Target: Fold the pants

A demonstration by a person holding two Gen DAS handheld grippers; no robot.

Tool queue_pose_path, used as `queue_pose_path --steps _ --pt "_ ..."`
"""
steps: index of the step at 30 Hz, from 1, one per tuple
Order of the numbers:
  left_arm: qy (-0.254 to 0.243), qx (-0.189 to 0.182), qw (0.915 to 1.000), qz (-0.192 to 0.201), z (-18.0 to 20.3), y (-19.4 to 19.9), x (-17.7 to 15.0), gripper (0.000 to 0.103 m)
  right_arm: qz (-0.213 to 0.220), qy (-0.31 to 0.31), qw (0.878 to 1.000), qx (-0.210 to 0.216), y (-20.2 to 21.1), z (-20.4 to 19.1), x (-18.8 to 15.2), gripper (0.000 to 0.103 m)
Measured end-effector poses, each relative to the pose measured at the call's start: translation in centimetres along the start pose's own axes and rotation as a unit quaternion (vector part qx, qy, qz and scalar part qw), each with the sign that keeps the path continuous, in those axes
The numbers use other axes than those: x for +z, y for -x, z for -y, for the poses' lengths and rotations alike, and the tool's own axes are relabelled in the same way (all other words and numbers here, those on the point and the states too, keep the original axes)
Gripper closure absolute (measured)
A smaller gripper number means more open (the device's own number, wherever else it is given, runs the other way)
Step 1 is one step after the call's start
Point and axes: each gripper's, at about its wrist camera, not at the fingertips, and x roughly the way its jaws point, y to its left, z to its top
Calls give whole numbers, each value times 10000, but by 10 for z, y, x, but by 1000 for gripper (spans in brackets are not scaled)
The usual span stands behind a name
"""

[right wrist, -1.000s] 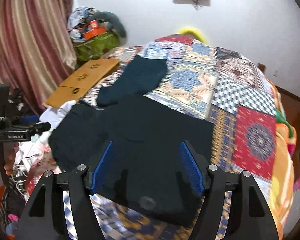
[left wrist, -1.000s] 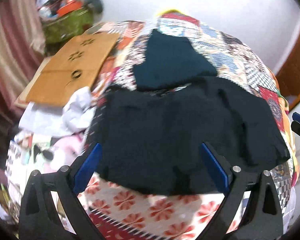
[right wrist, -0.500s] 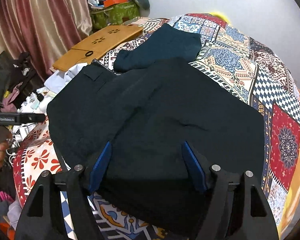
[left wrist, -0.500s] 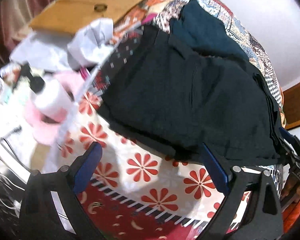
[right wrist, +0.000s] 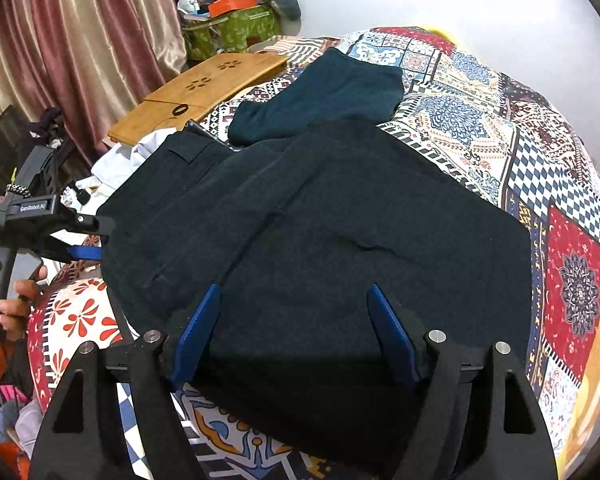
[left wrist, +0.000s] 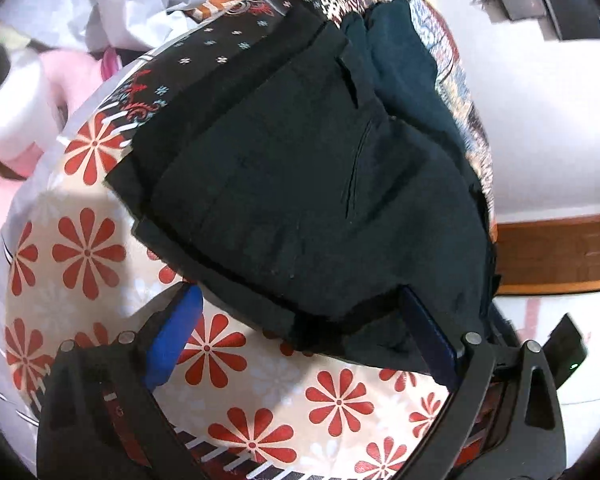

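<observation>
Black pants [right wrist: 340, 216] lie spread flat on a patchwork quilt [right wrist: 480, 128] that covers a bed. My right gripper [right wrist: 294, 292] points down at their near edge. Its jaws are opening, the blue fingers [right wrist: 198, 328] straddling a wide patch of the cloth without pinching it. My left gripper [left wrist: 300, 300] stands open at the pants' [left wrist: 300, 184] left end, where stacked edges lie between its blue fingers [left wrist: 172, 336]. In the right wrist view the left gripper [right wrist: 80, 246] shows at the pants' left edge, held by a hand [right wrist: 16, 300].
A folded dark teal garment [right wrist: 332, 96] lies just beyond the pants. Past the bed's left side are a wooden lap desk [right wrist: 204, 88], white cloths [left wrist: 160, 4], a pink item [left wrist: 72, 76], a green bag [right wrist: 236, 28] of clutter and curtains [right wrist: 80, 40]. A wall [right wrist: 520, 12] stands behind.
My left gripper dropped and rolled, closing in on the pants' left end. My right gripper came lower over the near edge, then held still with its fingers a little wider.
</observation>
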Motion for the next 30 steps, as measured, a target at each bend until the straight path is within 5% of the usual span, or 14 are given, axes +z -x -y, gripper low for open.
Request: queue_pose_path --steps 5,14,18,22,25,30 --pt "327 -248 9991 127 -8 0 5 4 15 -12 10000 31 -1 0 1 29" --pt "26 317 9994 -114 13 -23 39 9 37 -25 10000 59 -1 1 1 28" --pt "-287 984 9947 12 19 -22 40 55 52 -44 9999 87 0 1 0 28" --pt "-588 1255 9898 337 28 -12 37 78 69 -62 9999 107 0 0 -1 28" --pt "-1038 1636 9783 740 50 1 31 84 68 -59 9999 100 0 0 -1 28" --pt "-2021 2121 9445 1490 110 33 16 87 117 -160 9998 58 5 2 -4 28"
